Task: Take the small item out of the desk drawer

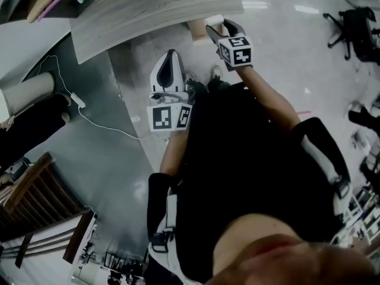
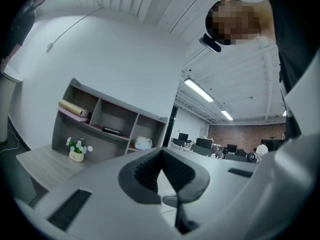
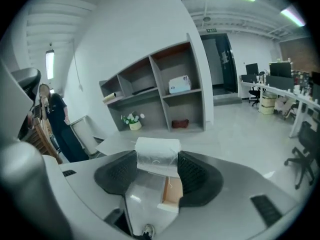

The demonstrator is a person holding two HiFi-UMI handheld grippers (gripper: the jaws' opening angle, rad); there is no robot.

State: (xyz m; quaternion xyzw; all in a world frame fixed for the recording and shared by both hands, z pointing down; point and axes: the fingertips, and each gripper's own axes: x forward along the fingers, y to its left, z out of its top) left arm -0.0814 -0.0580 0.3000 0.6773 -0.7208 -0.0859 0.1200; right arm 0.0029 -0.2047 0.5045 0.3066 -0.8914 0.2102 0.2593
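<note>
Packet (image 3: pixel 157 153): small, white, clear-wrapped | right gripper (image 3: pixel 158 165) clamped on it | left gripper (image 2: pixel 161 160) closed, empty

No text, brand or number could be read anywhere. The left cube (image 1: pixel 169 117) and the right cube (image 1: pixel 236 50) carried only black-and-white square marker patterns, not letters or digits. A green sign (image 3: pixel 212 30) above the doorway was too small to read, and a faint mark on the white flowerpot (image 2: pixel 76 156) was too blurred.
</note>
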